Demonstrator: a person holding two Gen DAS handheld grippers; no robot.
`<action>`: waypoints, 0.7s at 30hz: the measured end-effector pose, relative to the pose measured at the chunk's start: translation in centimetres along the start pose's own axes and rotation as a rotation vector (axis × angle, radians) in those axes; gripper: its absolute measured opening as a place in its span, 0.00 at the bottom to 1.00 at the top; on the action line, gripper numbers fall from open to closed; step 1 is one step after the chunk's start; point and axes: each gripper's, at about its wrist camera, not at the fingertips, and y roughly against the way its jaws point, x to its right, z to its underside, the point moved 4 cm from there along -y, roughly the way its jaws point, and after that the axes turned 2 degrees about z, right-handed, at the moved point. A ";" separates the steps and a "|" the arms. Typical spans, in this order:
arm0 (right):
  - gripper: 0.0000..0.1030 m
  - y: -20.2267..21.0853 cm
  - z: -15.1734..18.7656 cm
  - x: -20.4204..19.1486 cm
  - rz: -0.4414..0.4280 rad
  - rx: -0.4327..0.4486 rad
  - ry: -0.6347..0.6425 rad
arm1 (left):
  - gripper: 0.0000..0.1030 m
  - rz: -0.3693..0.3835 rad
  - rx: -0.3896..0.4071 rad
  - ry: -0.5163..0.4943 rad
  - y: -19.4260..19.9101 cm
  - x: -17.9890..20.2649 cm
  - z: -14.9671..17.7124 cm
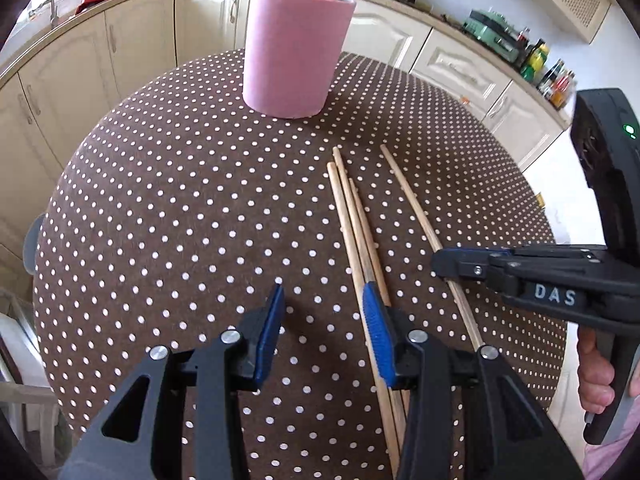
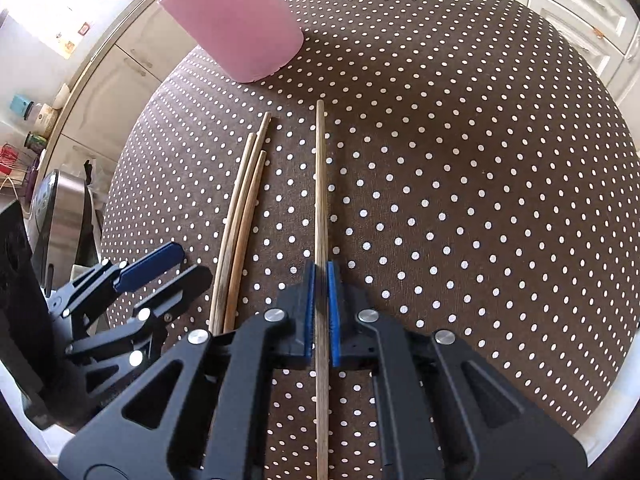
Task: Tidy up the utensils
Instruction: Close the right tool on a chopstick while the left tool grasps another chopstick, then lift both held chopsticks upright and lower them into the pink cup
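Lying between right gripper [image 2: 321,276] fingers | single chopstick [image 2: 320,184] | pinched

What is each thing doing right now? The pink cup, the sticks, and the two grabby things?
pink cup: upright on the table, chopsticks standing inside.
single chopstick: lying flat, pinched between the right gripper's pads.
three chopsticks: lying loose side by side on the dotted tablecloth.
right gripper: shut on the single chopstick.
left gripper: open, holding nothing.
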 end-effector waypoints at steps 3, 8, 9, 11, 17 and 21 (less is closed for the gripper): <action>0.06 0.5 0.1 2.2 -0.031 -0.006 -0.008 | 0.39 -0.041 -0.037 -0.039 -0.7 0.6 -0.9; 0.06 1.0 -0.1 4.6 -0.068 -0.020 -0.027 | 0.40 -0.073 -0.110 -0.026 -1.7 1.5 -2.5; 0.06 1.0 -0.2 4.8 -0.074 -0.025 -0.031 | 0.40 -0.073 -0.129 -0.007 -2.0 1.7 -3.0; 0.06 1.5 -0.3 5.3 -0.080 -0.028 -0.034 | 0.40 -0.081 -0.154 -0.011 -2.4 2.0 -3.6; 0.06 1.7 -0.8 6.7 -0.090 -0.035 -0.033 | 0.38 -0.163 -0.209 -0.073 -4.0 3.2 -5.4; 0.06 1.7 -0.6 6.2 -0.094 -0.019 -0.047 | 0.06 -0.188 -0.159 -0.119 -4.7 5.2 -6.0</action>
